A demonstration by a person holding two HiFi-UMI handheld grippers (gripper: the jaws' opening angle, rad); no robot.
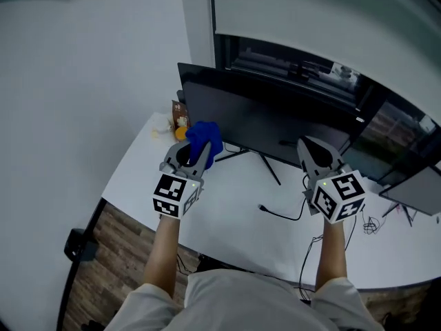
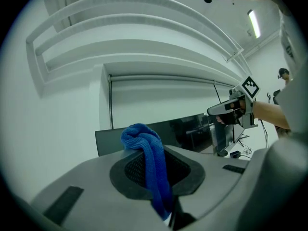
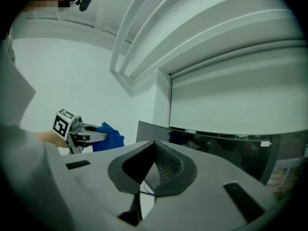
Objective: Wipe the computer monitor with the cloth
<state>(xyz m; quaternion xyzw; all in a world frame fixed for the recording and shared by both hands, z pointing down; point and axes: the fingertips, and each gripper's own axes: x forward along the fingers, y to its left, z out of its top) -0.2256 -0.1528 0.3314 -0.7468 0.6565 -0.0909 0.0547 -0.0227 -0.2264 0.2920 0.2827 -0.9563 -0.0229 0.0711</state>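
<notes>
Table [image 1: 227,219] space ahead of you carries the dark computer monitor [image 1: 269,119], its screen running left to right across your front. Your left gripper [image 1: 190,158] sits just short of the screen's left end, clenched on the blue cloth [image 1: 205,139], which bunches past its tips toward the glass. Your right gripper [image 1: 313,149] is pinched closed on nothing.

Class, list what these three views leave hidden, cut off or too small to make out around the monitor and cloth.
- Head view: the black flat computer monitor's lower left corner, behind the blue terry cloth.
- Head view: small brown and yellow items on the white table, too small to identify.
- Right gripper view: the monitor's lower part, behind the right gripper's grey body.
- All views: whether the cloth touches the screen.
</notes>
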